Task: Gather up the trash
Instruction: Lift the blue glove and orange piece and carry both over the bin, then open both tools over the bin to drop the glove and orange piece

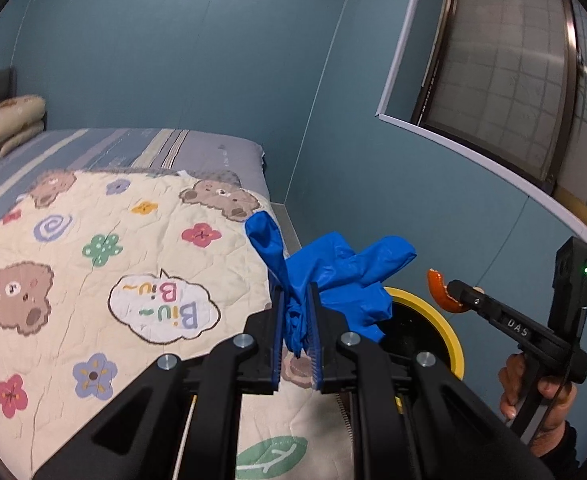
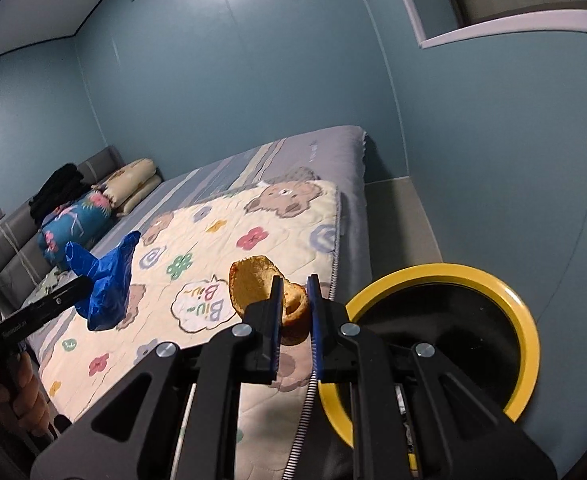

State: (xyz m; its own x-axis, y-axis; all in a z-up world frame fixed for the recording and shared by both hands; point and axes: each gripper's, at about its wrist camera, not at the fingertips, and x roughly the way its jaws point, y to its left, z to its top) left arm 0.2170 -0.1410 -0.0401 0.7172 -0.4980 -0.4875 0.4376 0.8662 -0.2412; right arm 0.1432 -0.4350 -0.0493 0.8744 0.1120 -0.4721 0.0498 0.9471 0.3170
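Above bin (image 2: 529,320) — clamped glove (image 1: 333,276) (peel (image 2: 261,288) too)

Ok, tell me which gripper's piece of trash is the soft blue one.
The left gripper: its blue glove hangs limp, while the right gripper pinches a stiff orange peel.

Dim, cool indoor light is spread evenly over both fisheye views, with soft glare patches thrown on the glossy blue wall (image 2: 253,92). Straight lines are bowed and corners blackened by the lens. Faint shadows are cast across the cartoon-bear quilt (image 1: 105,264); focus is held throughout.
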